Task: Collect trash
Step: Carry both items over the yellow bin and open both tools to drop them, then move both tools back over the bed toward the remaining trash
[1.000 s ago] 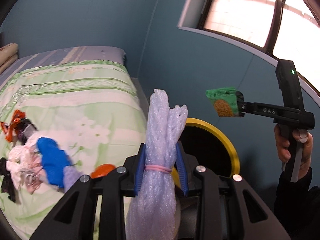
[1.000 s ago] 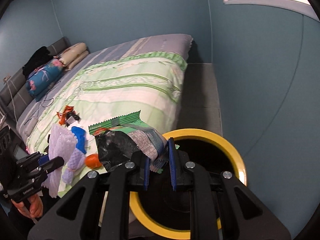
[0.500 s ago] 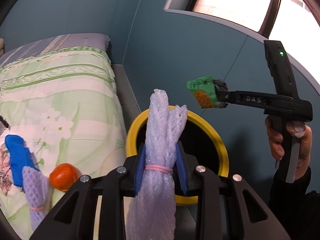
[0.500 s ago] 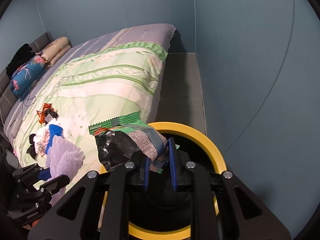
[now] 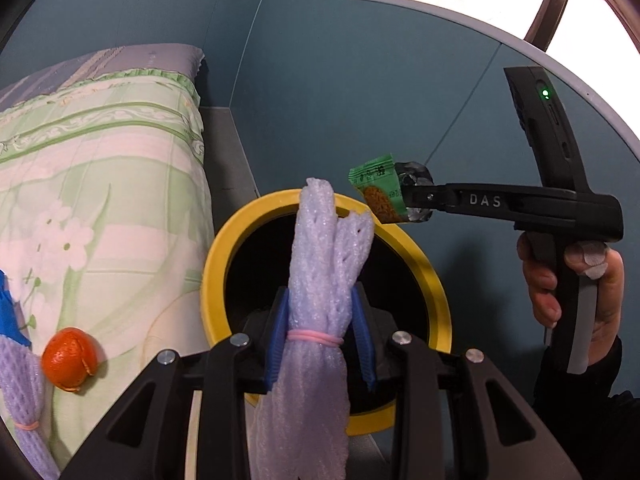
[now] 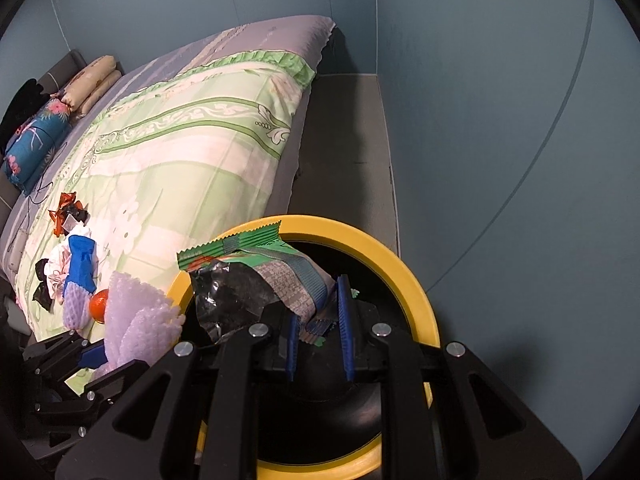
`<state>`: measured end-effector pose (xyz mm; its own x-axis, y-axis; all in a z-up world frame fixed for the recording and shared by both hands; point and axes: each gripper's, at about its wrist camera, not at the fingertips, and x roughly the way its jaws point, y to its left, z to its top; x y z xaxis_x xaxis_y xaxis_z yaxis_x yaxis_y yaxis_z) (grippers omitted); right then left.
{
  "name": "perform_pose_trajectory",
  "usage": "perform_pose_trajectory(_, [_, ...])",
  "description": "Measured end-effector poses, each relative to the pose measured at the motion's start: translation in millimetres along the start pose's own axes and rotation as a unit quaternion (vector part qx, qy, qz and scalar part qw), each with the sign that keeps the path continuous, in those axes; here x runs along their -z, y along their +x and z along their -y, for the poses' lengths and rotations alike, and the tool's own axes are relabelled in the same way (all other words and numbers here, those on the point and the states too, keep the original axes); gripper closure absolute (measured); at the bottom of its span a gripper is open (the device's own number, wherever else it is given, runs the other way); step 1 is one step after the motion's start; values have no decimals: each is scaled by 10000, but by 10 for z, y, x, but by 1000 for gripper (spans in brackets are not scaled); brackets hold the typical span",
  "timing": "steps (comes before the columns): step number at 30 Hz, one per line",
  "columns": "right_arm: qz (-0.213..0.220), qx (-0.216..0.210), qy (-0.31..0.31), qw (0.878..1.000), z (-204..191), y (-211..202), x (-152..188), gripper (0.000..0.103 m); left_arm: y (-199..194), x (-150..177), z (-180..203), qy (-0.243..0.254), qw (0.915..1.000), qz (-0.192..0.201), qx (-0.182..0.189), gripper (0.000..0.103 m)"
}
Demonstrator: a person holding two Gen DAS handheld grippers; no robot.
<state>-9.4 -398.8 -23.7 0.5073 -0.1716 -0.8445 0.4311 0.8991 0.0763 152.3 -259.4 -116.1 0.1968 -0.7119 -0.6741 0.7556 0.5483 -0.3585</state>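
Trash is clamped in both grippers above a bin (image 5: 434,300) with a yellow rim and a black inside, which stands on the floor beside the bed (image 6: 192,152). The left gripper (image 5: 320,332) has its blue pads pressed together on a bundle of pale lilac foam netting (image 5: 320,272), bound with a pink rubber band (image 5: 314,337); the bundle stands upright over the mouth of the bin. The right gripper (image 6: 318,320) is closed on a crumpled green snack wrapper (image 6: 256,276) with a silver lining, which hangs above the bin's near-left rim in the right wrist view. In the left wrist view the person's hand (image 5: 576,284) grips the right tool's handle. On the green flowered quilt, near the bed's edge closest to the bin, lie an orange peel (image 5: 68,358), a second foam netting bundle (image 6: 76,304), a blue glove (image 6: 82,264) and further scraps of wrapper (image 6: 66,212). Pillows (image 6: 92,82) lie at the far end of the bed.
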Motion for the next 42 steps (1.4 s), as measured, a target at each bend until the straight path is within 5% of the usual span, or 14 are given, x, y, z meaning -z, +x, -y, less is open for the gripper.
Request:
perform_pose_trajectory(4, [-50, -32, 31, 10000, 6, 42, -13, 84, 21, 13, -6, 13, 10000, 31, -51, 70])
perform_pose_trajectory(7, [-20, -28, 105, 9999, 40, 37, -6, 65, -5, 29, -18, -62, 9999, 69, -62, 57])
perform_pose_trajectory(13, [91, 40, 189, 9998, 91, -27, -12, 64, -88, 23, -18, -125, 9994, 262, -188, 37])
perform_pose_trajectory(25, [737, -250, 155, 9968, 1, -377, -38, 63, -648, -44, -300, -412, 9943, 815, -556, 36])
perform_pose_trajectory(35, [1432, -902, -316, 9851, -539, -726, -67, 54, -1510, -71, -573, -575, 9754, 1618, -1380, 21])
perform_pose_trajectory(42, [1649, -1531, -747, 9715, -1106, -733, -52, 46, -2130, -18, -772, -750, 9520, 2206, -1986, 8])
